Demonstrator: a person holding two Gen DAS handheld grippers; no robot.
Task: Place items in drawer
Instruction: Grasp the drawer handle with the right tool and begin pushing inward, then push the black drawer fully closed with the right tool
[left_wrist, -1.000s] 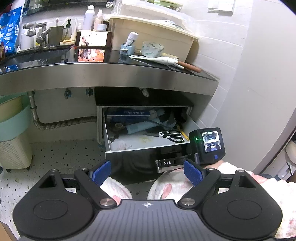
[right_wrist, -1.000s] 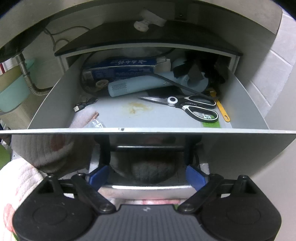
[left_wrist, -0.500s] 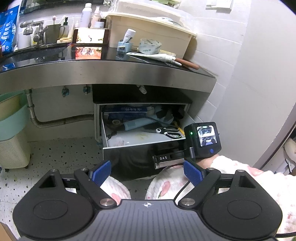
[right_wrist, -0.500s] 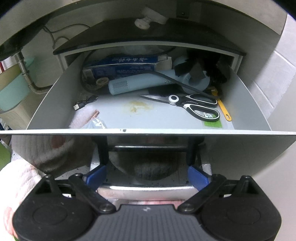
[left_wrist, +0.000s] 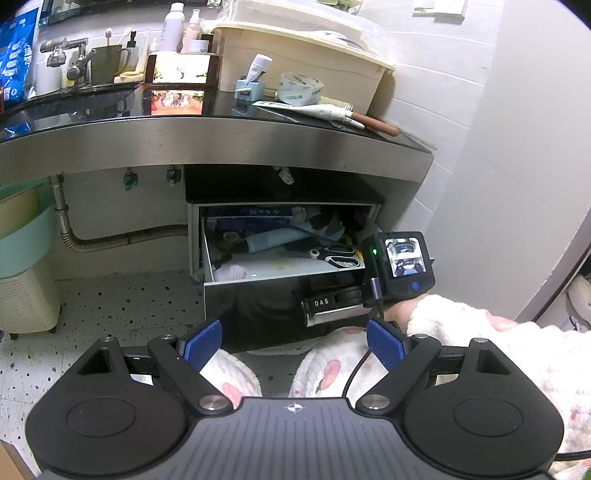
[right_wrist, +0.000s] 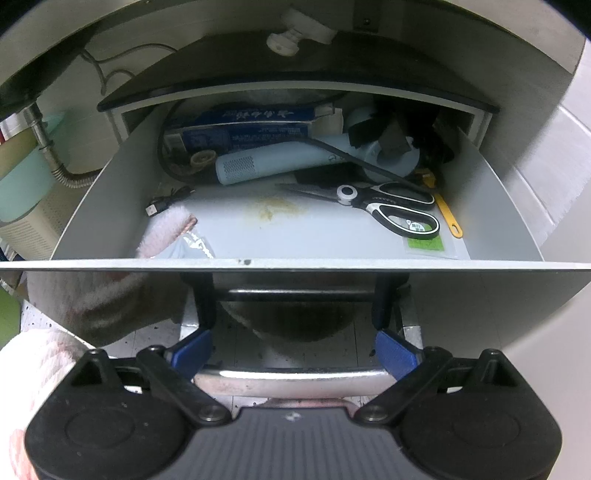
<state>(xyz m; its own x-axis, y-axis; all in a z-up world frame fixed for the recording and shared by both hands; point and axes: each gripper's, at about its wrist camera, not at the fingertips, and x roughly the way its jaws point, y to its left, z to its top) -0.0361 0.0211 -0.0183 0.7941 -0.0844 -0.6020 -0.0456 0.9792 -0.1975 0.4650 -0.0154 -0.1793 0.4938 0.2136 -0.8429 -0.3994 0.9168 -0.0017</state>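
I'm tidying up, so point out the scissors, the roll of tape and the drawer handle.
scissors (right_wrist: 391, 210), right wrist view, on a handle loop.
roll of tape (left_wrist: 301, 88), left wrist view, on its outer side.
drawer handle (right_wrist: 291, 382), right wrist view, on the bar's middle.

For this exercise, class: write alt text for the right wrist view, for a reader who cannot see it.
An open grey drawer fills the view, holding black-handled scissors, a pale blue tube and a blue box. Below, the right tool sits open at the chrome drawer handle.
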